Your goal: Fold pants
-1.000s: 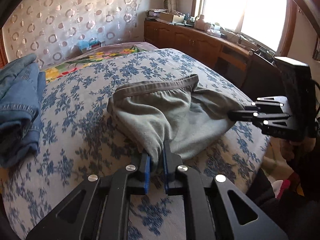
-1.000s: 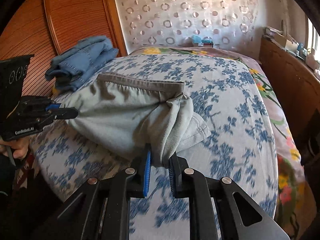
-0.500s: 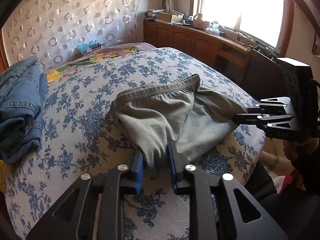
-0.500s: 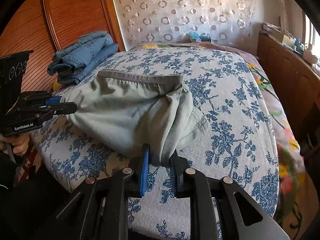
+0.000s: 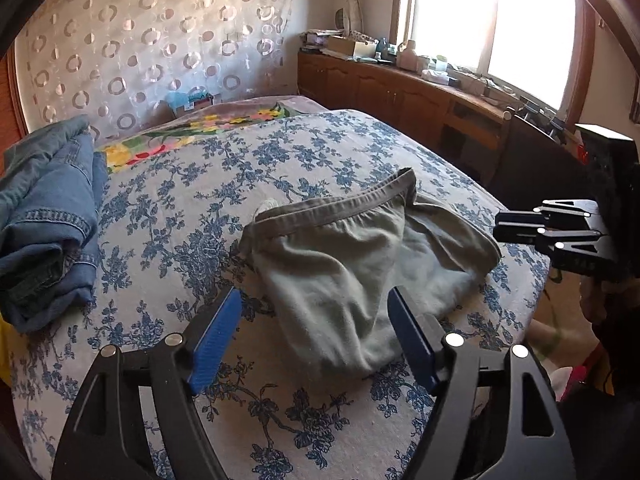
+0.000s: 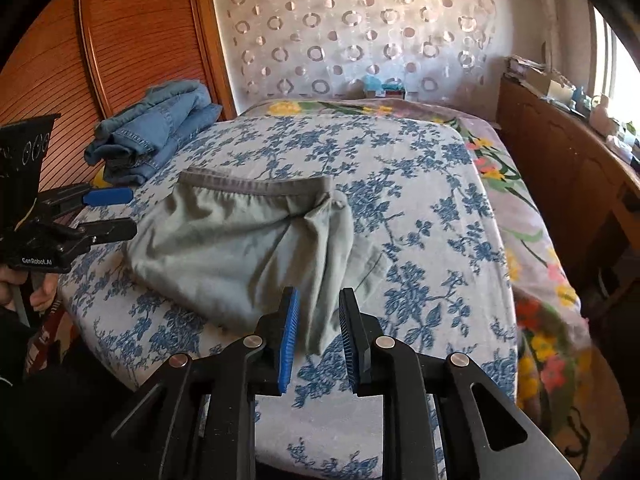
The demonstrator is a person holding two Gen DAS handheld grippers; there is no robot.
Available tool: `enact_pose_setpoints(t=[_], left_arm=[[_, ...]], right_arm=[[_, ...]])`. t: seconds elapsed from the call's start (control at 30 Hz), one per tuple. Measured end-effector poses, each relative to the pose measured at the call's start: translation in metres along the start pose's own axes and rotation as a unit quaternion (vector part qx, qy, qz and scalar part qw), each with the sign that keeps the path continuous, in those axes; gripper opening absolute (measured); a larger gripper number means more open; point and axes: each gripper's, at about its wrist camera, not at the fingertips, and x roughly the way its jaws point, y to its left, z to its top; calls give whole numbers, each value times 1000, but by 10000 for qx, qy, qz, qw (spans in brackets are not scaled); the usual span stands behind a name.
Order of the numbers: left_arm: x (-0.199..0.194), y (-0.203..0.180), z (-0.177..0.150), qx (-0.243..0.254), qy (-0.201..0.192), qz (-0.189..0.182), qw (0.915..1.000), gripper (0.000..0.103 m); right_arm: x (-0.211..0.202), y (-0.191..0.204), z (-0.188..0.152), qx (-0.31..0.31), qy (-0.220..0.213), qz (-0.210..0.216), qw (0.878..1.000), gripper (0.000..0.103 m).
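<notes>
While folded jeans (image 5: 44, 216) sit stacked at the far left, the left gripper (image 5: 314, 320) gapes wide, holding nothing; the grey pants (image 5: 352, 256) lie bunched mid-bed, apparently folded but untidy; the right gripper (image 6: 318, 312), parted, straddles their hem, gripping nothing.

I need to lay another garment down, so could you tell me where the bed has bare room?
Bare bedspread lies between the grey pants and the floral blanket, and beyond the waistband. The jeans pile crowds the wardrobe side.
</notes>
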Motion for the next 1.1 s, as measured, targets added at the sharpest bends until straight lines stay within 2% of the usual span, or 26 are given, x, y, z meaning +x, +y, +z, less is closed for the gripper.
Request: enact_pose_setpoints(t=[0.2, 0.3, 0.6, 0.63, 0.7, 0.73, 0.87, 1.1], left_arm=[[10, 4, -2, -67, 80, 44, 9999, 76], [13, 7, -1, -124, 91, 73, 9999, 76], [26, 13, 8, -173, 115, 163, 9997, 76], [28, 13, 9, -166, 124, 171, 9996, 76], [32, 15, 11, -168, 144, 185, 9996, 76], [34, 16, 12, -176, 160, 186, 9995, 76], [42, 19, 15, -208, 216, 241, 9993, 76], [49, 24, 21, -270, 235, 245, 9991, 76]], right_arm=[[12, -2, 9, -18, 14, -56, 10000, 22], [22, -3, 17, -39, 1, -108, 9999, 29], [64, 5, 39, -232, 104, 7, 9997, 28], [68, 5, 39, -254, 126, 22, 9996, 26], [72, 2, 39, -245, 146, -33, 9996, 6], [70, -1, 38, -186, 63, -143, 9997, 3], [59, -13, 32, 65, -112, -220, 9997, 2], [60, -17, 24, 167, -8, -203, 9997, 4]])
